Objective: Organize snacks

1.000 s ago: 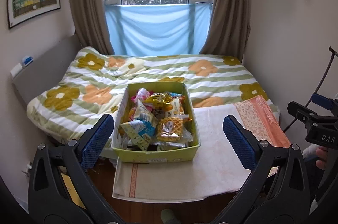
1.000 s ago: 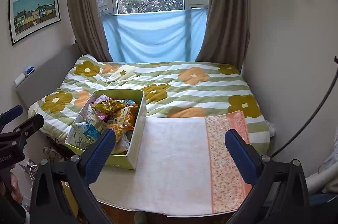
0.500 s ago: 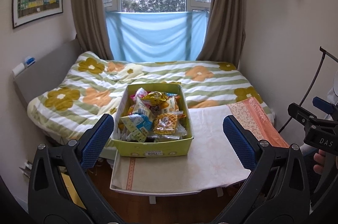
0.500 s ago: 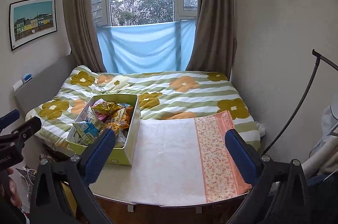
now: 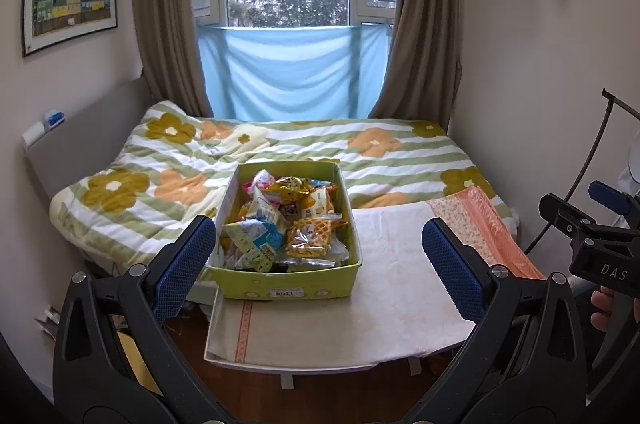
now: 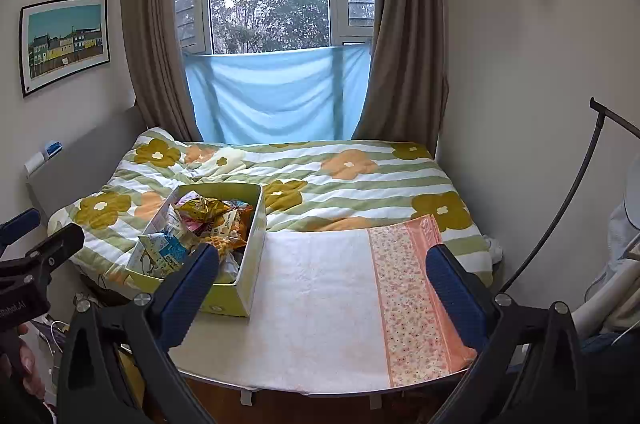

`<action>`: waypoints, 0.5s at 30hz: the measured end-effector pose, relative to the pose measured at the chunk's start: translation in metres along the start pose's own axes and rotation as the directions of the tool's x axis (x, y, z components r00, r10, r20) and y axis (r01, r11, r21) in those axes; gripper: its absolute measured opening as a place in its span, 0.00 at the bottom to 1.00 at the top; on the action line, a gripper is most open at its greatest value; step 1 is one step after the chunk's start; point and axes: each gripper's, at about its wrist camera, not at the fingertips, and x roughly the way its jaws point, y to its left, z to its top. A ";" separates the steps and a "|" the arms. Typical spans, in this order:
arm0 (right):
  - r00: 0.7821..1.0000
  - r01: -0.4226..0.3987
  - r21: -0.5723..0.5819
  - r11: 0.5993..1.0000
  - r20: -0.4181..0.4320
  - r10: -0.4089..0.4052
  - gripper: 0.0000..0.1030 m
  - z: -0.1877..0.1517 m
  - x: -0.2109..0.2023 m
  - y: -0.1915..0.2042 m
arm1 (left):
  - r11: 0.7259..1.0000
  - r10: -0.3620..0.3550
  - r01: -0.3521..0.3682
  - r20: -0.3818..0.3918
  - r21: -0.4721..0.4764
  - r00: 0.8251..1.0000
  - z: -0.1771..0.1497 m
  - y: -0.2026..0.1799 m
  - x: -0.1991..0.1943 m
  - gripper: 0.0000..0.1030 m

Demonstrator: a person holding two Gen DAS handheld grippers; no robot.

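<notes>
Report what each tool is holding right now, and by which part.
Nothing is held. The left tool and the right tool both stand open and empty, back from the green box of snack packets.

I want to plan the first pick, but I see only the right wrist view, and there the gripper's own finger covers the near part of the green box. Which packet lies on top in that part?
Observer: In the left wrist view, a waffle packet lies on top, near the front right corner of the green box.
Operator: Is the left gripper free to take it?
Observer: Yes. The left gripper is open, with nothing between its pads.
Operator: Is there anything on the front wall of the box?
Observer: A white label sits at the middle of that wall. I cannot read its print for sure.
</notes>
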 end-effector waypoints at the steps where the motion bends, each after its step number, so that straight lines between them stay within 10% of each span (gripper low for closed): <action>1: 1.000 0.000 -0.001 1.000 0.001 0.000 1.00 0.000 0.000 0.000 | 1.000 0.004 -0.004 0.000 -0.001 1.000 0.000 0.000 0.000 1.00; 15: 1.000 -0.003 0.000 1.000 0.002 0.003 1.00 -0.002 -0.002 -0.003 | 1.000 0.010 -0.010 0.003 -0.019 1.000 -0.003 -0.001 -0.006 1.00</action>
